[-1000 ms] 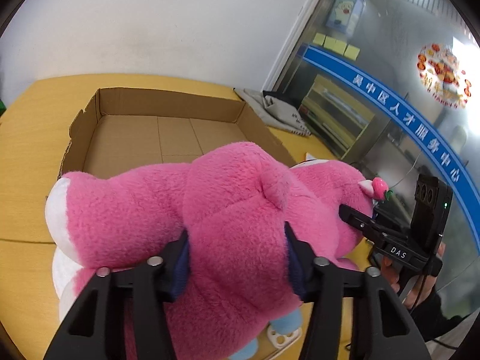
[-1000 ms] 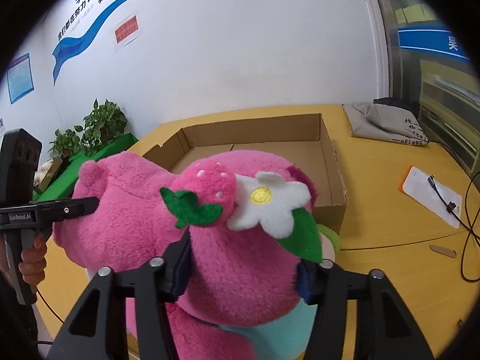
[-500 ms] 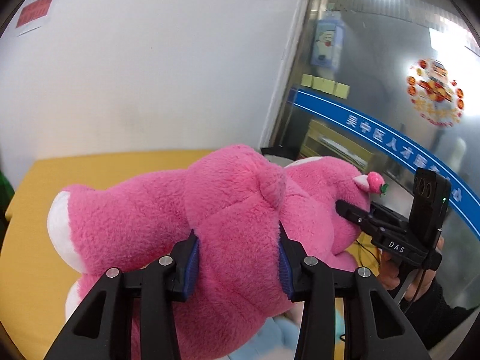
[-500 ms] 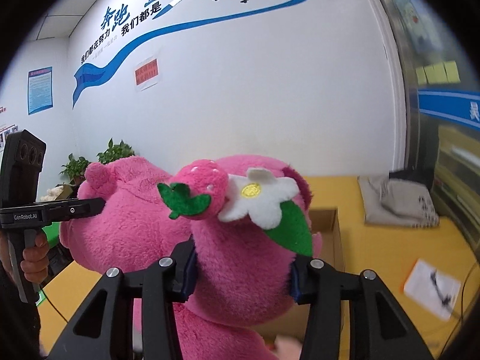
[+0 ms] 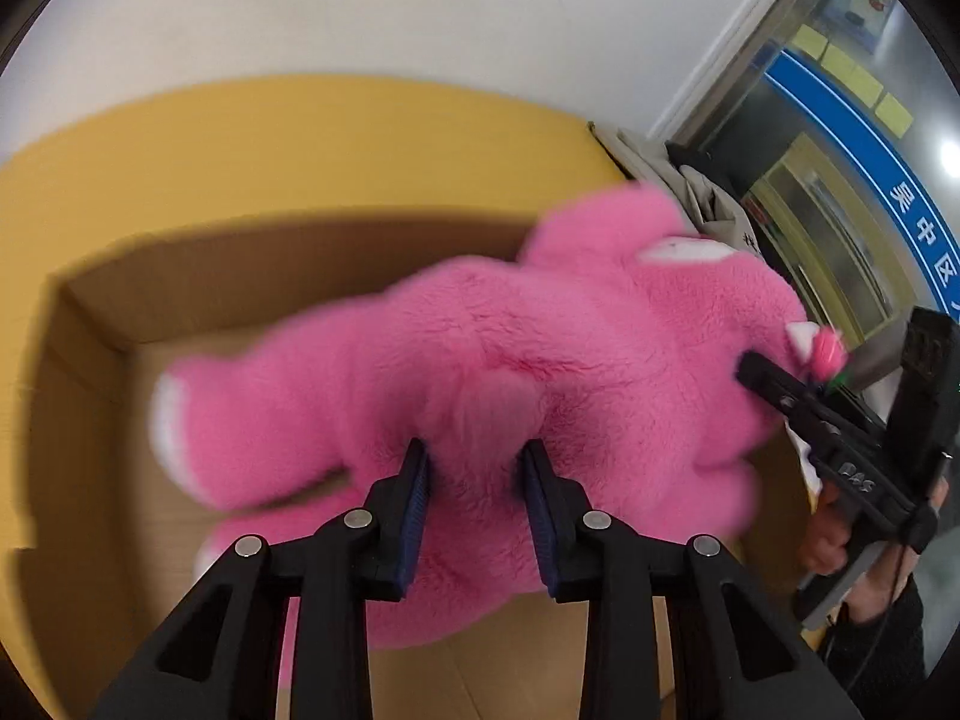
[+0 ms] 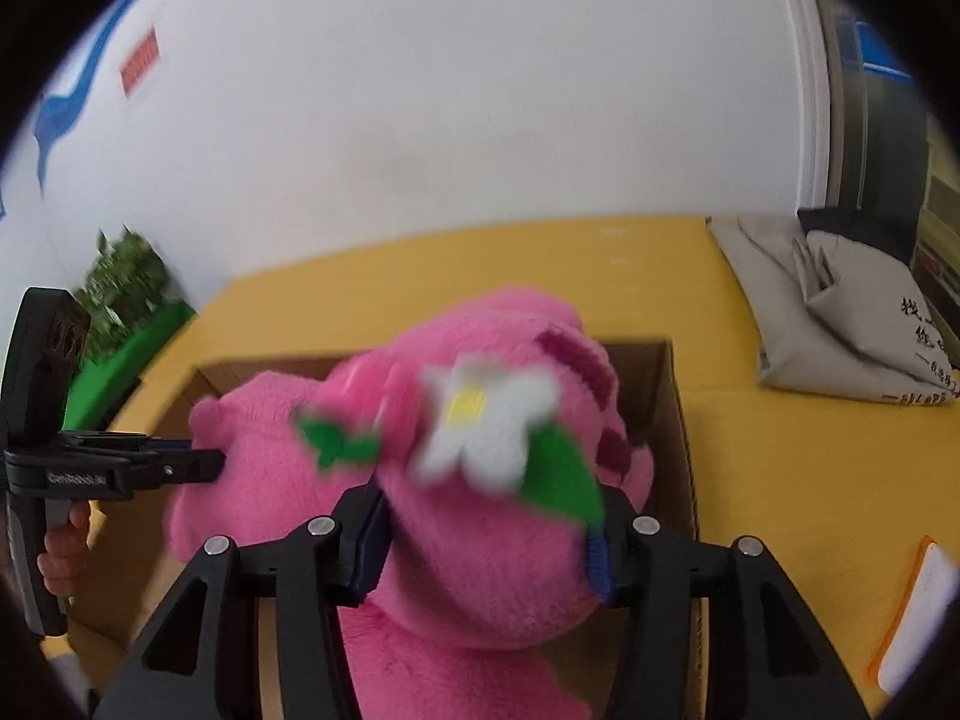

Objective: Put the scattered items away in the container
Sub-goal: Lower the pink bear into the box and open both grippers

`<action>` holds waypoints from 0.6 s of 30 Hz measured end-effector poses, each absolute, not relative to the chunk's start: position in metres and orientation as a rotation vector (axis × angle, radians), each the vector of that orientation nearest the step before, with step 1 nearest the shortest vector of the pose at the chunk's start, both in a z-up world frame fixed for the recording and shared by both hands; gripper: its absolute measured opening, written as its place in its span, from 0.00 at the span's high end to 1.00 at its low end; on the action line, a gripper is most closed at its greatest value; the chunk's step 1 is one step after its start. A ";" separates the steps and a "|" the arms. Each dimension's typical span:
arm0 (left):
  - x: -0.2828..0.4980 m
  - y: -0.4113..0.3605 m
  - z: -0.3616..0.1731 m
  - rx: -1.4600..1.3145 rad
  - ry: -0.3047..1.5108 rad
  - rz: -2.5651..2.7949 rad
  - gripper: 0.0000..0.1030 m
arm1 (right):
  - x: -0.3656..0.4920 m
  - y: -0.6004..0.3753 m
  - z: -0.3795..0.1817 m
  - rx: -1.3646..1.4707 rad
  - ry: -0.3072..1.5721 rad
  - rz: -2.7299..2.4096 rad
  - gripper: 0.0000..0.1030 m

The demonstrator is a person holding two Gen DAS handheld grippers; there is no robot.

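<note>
A white wall (image 6: 450, 108) with a blue painted swoosh and a red notice backs the room; a glass partition (image 5: 840, 192) with a blue banner of Chinese characters stands to one side. The yellow desk (image 5: 240, 150) fills the lower views. On it sits the open cardboard box (image 5: 84, 396), its brown walls framing the scene. Above its opening hangs the pink plush toy (image 5: 540, 372), blurred and blocking most of the box floor from both cameras. A grey folded bag (image 6: 840, 312) lies on the desk beyond the box, a green plant (image 6: 126, 282) stands at the far edge, and an orange-edged white sheet (image 6: 912, 612) lies near the box.

The left claw (image 5: 474, 468) pinches the toy's body between nearly closed blue pads. The right claw (image 6: 486, 528) grips the toy's head, spread wider, just below the white felt flower (image 6: 486, 420).
</note>
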State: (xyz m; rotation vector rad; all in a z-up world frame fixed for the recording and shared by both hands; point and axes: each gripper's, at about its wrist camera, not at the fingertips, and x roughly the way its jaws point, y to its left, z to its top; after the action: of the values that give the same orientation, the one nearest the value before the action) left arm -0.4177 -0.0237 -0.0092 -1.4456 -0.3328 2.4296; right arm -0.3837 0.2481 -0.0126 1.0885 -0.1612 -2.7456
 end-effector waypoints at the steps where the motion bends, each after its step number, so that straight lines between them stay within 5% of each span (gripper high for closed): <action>1: -0.418 -0.023 -0.005 -1.437 -0.317 2.446 0.64 | -0.388 0.247 -0.020 1.128 -0.148 -2.768 0.43; 3: -0.416 -0.020 0.001 -1.450 -0.273 2.460 0.61 | -0.391 0.251 -0.025 1.201 -0.191 -2.782 0.28; 7: -0.394 -0.027 0.019 -1.436 -0.203 2.531 0.44 | -0.380 0.259 -0.021 1.262 -0.282 -2.751 0.25; 12: -0.343 -0.039 0.056 -1.336 -0.203 2.646 0.43 | -0.349 0.259 0.004 1.199 -0.235 -2.756 0.24; 18: -0.233 -0.045 0.120 -1.086 -0.154 2.873 0.08 | -0.278 0.246 0.046 1.092 -0.152 -2.795 0.22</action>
State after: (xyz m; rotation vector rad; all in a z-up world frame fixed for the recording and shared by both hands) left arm -0.2331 -0.0451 0.1203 -1.0863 -0.1535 2.8727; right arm -0.2781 0.2462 0.0461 1.0919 -0.1520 -2.7951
